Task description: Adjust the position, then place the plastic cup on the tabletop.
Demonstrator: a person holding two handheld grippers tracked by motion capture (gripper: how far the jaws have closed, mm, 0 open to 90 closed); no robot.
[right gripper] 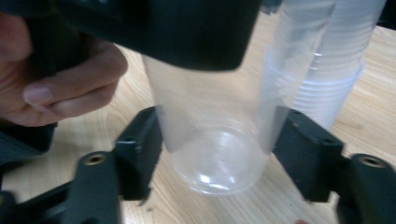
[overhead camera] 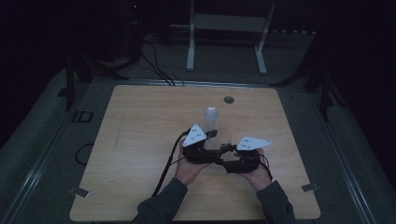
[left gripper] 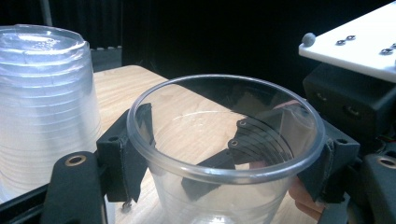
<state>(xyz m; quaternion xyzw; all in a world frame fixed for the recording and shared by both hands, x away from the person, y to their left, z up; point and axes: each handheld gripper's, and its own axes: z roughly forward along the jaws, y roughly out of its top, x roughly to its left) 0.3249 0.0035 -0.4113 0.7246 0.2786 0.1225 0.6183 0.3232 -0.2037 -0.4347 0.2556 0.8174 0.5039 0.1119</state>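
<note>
A single clear plastic cup (left gripper: 224, 177) stands upright, mouth up, between both grippers. My left gripper (left gripper: 226, 163) is shut on it just under the rim, one black jaw on each side. My right gripper (right gripper: 217, 149) is shut on the cup's lower wall (right gripper: 210, 130), close to the base. In the high view the left gripper (overhead camera: 215, 140) and right gripper (overhead camera: 225, 150) meet at the table's middle, with the cup (overhead camera: 219, 143) faint between them. A stack of upside-down clear cups (overhead camera: 211, 119) stands just behind; it is also close by as the stack (left gripper: 44, 107) and the stack (right gripper: 334, 70).
The wooden table (overhead camera: 140, 140) has a round cable hole (overhead camera: 228, 99) near its far edge. A hand (right gripper: 60, 88) holds the left gripper's body. Cables (overhead camera: 159, 70) and a white stand (overhead camera: 191, 51) lie on the floor beyond. The room is dark.
</note>
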